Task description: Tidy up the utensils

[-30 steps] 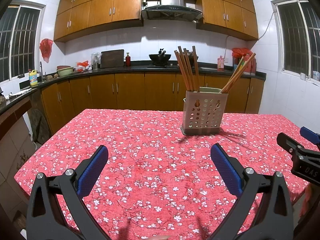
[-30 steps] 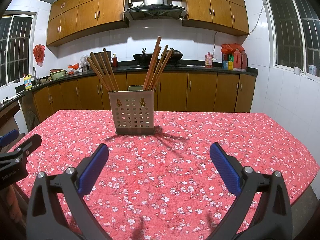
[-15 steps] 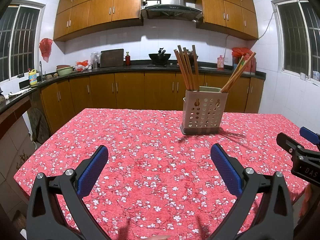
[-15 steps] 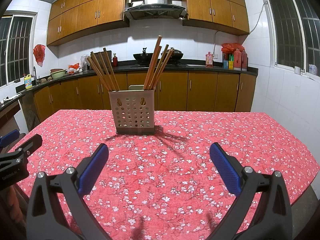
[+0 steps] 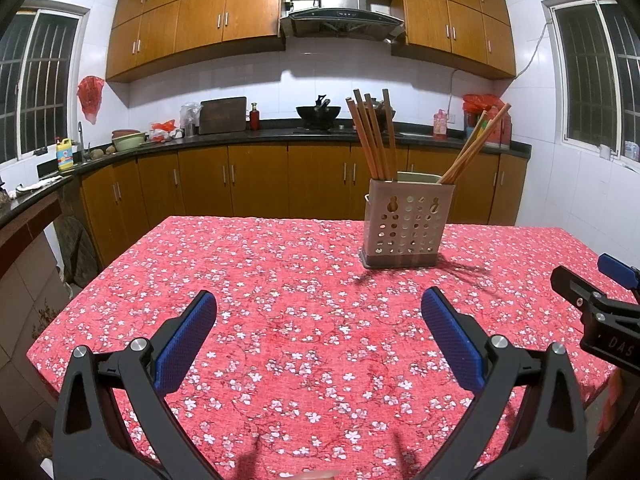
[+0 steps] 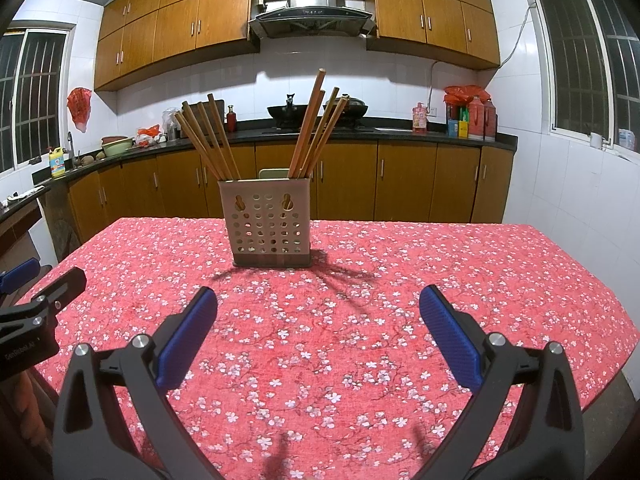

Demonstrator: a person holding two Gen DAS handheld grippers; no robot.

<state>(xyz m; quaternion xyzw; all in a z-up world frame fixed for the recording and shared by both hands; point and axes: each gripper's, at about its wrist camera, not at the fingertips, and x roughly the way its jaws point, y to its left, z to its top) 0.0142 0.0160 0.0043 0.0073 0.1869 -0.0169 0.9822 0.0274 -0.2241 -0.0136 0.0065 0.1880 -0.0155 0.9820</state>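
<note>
Left wrist view: you're holding the left hand-held gripper (image 5: 319, 312) wide, nothing between its blue pads (image 5: 185, 340), hovering over the near part of the desk (image 5: 280, 280) with the red flowered cloth. Perforated utensil holder (image 5: 406, 226) is standing upright ahead and slightly right, well apart from the pads. Chopsticks (image 5: 370, 136) are sitting in it in 2 bunches: 1 at the left end leaning left, 1 at the right end (image 5: 476, 146) leaning right. Right hand-held gripper (image 5: 600, 320) is showing at the right edge of this view.

Right wrist view: you're holding the right hand-held gripper (image 6: 319, 310) wide too, gripping nothing, above the desk (image 6: 440, 280). Utensil holder (image 6: 269, 222) is sitting ahead, a bit left of centre, casting a shadow on the cloth toward you. Left bunch of chopsticks (image 6: 206, 140) is fanning left, right bunch (image 6: 318, 128) is fanning right. Left hand-held gripper (image 6: 32, 312) is poking in at the left edge. Counter with a wok (image 6: 288, 112) is running along the back wall.
</note>
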